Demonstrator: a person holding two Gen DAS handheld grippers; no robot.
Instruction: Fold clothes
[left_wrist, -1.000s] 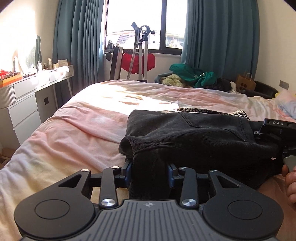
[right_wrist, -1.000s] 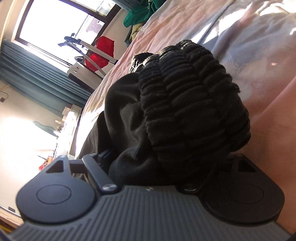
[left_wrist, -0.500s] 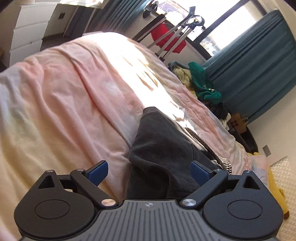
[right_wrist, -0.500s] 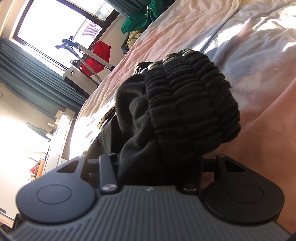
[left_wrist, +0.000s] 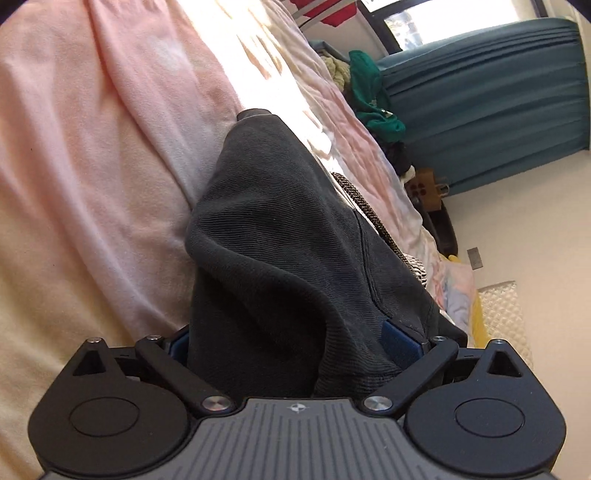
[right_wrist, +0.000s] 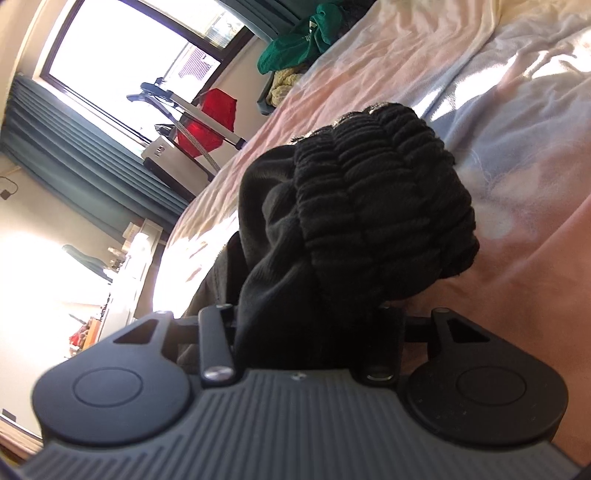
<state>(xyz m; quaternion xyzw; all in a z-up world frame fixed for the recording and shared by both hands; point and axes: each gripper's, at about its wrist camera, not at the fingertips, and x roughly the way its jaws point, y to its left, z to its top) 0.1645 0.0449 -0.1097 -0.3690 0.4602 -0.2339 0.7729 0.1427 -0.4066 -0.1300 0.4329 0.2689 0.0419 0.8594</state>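
Note:
A black corduroy garment (left_wrist: 280, 236) lies folded on the pink bed sheet (left_wrist: 92, 177). My left gripper (left_wrist: 291, 343) is open, its blue pads (left_wrist: 400, 345) wide apart on either side of the garment's near fold. My right gripper (right_wrist: 314, 332) is shut on the black garment (right_wrist: 369, 221) at its ribbed elastic waistband, which bunches up in front of the camera and hides the fingertips.
A pile of green and yellow clothes (left_wrist: 369, 96) sits at the far end of the bed. A patterned cloth (left_wrist: 373, 218) lies under the black garment. Teal curtains (left_wrist: 480, 99), a window and a red-seated frame (right_wrist: 210, 118) stand behind; a white dresser (right_wrist: 122, 280) is beside the bed.
My left gripper let go of the garment's fold, opened, and rolled over to one side. My right gripper stays shut on the waistband and has shifted slightly.

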